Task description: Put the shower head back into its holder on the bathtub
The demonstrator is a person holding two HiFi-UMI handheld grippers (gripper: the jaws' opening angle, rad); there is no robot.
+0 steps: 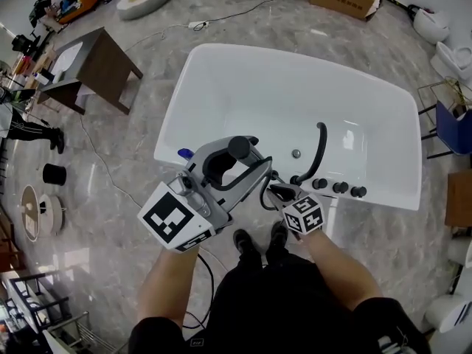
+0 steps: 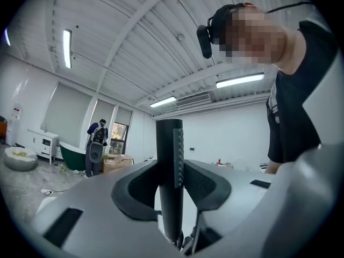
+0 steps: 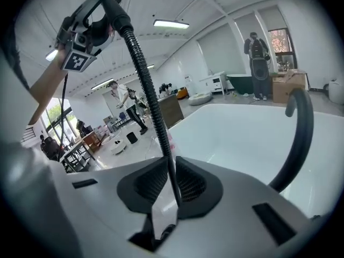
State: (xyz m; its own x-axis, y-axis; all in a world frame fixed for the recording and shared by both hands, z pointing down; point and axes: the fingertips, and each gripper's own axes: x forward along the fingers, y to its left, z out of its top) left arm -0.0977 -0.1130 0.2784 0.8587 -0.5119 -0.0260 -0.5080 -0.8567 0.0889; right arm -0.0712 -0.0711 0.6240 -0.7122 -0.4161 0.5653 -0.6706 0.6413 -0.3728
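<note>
I can read no words, brands or numbers anywhere in my views (the cubes on the left gripper (image 1: 237, 153) and right gripper (image 1: 279, 192) carry only black-and-white square patterns, no lettering).

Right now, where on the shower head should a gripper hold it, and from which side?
Hold the shower head at the middle of its straight black stem, coming from the side so the jaws close across it. It is a plain round rod standing upright, and the left gripper holds it this way. The lower end, where the hose joins, is left free.
</note>
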